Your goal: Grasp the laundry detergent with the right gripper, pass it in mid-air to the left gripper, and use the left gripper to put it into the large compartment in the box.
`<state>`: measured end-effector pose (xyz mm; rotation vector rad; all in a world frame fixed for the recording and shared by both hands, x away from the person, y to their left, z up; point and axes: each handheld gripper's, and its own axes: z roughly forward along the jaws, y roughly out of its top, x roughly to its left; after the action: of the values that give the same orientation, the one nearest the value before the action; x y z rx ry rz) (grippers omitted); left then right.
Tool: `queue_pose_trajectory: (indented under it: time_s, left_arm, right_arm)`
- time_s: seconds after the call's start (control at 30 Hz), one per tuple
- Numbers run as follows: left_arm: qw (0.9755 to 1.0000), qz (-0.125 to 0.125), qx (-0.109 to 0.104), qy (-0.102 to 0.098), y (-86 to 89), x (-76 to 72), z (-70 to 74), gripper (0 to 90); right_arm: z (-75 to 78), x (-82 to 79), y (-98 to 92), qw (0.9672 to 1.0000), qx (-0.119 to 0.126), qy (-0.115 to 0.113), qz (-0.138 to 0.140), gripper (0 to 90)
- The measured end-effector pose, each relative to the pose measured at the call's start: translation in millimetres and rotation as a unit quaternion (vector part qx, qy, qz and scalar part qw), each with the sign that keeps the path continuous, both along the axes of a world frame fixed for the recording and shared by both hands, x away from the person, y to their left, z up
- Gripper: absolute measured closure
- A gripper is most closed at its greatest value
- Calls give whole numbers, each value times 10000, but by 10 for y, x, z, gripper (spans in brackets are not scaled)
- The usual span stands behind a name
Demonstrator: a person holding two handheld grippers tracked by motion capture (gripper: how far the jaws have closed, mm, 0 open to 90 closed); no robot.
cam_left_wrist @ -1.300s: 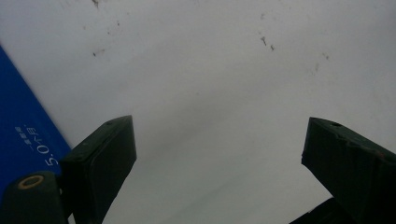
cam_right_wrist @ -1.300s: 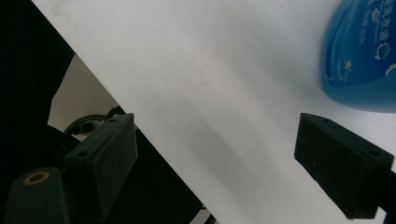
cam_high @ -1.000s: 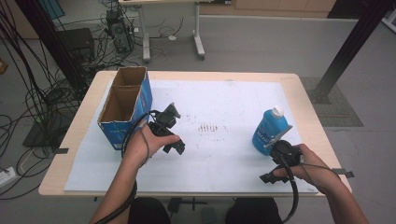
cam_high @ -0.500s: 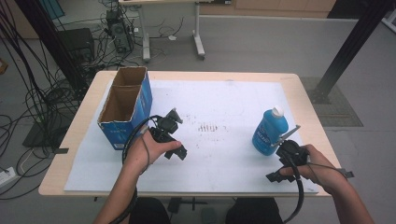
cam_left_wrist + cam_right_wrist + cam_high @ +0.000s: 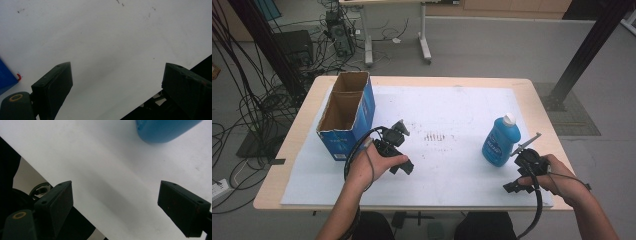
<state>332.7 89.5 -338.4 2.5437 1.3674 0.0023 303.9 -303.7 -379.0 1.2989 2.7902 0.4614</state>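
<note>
- Change: my right gripper [image 5: 512,187] has drawn back toward the worktop's [image 5: 452,107] near edge since a second ago; the blue bottle [image 5: 500,140], upright, now stands ahead of its jaws, apart. I judge a grasp not yet begun.
- Jaws: both pairs released, empty.
- Left gripper [image 5: 404,167]: little moved.
- Count: one bottle, one cardboard box [image 5: 345,114], two grippers.

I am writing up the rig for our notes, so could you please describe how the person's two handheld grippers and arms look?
Both are black handheld units. The left gripper and right gripper each end in two thick, blocky black jaws with flat pads, beside a black knob ringed in brass. A black cable loops from each. The forearms are bare, with no sleeves or gloves visible.
</note>
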Motion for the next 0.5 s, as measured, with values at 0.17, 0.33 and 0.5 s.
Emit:
queue_pose_trajectory:
  time_s: [0.17, 0.33, 0.5]
  left_arm:
    - [10000, -25, 8, 11, -8, -18, -1, 100]
    - [10000, -43, -56, -5, -19, -33, 17, 100]
    - [10000, -48, -59, -24, -30, -28, 25, 98]
  right_arm:
    - [-14, 28, -41, 10000, -14, 8, -83, 125]
    - [-39, 82, -83, 9997, -32, 4, -222, 125]
    - [-66, 109, -100, 9995, 14, -60, -315, 124]
